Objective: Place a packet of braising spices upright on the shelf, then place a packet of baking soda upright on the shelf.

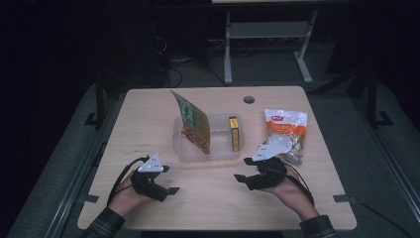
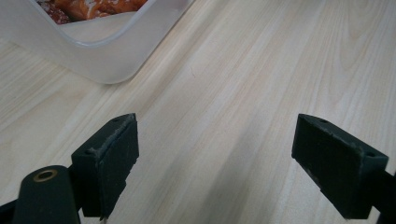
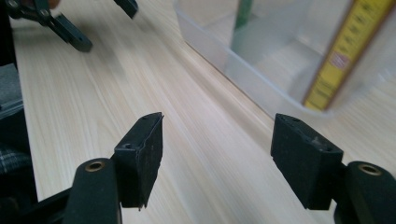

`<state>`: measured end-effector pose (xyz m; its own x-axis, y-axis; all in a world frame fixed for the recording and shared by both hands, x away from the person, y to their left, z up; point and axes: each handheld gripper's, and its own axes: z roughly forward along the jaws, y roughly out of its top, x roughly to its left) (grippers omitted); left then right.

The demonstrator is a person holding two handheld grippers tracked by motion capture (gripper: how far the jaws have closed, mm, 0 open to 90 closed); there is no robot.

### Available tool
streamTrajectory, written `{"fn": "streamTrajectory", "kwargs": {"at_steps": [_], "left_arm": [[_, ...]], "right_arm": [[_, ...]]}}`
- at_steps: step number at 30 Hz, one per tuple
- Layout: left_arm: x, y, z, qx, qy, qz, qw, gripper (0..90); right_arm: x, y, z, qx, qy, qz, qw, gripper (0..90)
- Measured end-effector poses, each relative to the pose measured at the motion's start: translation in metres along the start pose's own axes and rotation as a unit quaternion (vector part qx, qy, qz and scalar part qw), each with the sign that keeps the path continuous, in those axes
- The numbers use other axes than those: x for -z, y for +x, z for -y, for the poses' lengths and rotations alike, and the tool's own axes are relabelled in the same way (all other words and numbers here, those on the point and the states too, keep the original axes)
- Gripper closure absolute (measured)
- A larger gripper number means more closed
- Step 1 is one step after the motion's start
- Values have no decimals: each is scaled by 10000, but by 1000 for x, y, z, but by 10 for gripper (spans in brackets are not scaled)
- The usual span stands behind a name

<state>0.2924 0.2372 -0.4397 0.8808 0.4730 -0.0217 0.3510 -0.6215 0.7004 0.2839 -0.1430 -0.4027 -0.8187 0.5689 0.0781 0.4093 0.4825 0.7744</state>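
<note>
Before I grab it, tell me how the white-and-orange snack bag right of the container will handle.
The snack bag lies flat with a crinkled film skin, so it probably flexes and sags when lifted. It looks light for its size. The glossy film may slip between the pads, so gripping a sealed edge seems safer.

High view is underexposed: the table (image 1: 213,198) is lit from above, and the surroundings are lost in near-black. Both gripper views are brightly, evenly lit, with soft shadows cast under the claws. Background is blurred in the right gripper view.
</note>
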Motion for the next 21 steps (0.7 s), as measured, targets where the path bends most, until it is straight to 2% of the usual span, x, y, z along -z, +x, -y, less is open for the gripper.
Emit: {"fn": "streamTrajectory", "kwargs": {"at_steps": [5,7,8,11,13,16,21], "left_arm": [[0,-1,0,35,-56,-7,10000,143],[0,-1,0,36,-64,4,10000,143],[0,-1,0,5,-36,9,10000,143],[0,0,0,-24,-39,24,10000,143],[0,0,0,-1,-58,29,10000,143],[0,0,0,19,-89,27,10000,143],[0,1,0,70,-135,32,9999,143]], "right_arm": [[12,-15,18,-193,43,220,9996,335],[14,-19,21,-194,51,282,9994,335],[17,-27,25,-315,80,393,9987,342],[19,-39,30,-400,138,531,9977,376],[20,-42,31,-420,142,561,9974,390],[23,-60,34,-634,156,760,9950,505],[27,-87,35,-799,116,1065,9910,693]]}}
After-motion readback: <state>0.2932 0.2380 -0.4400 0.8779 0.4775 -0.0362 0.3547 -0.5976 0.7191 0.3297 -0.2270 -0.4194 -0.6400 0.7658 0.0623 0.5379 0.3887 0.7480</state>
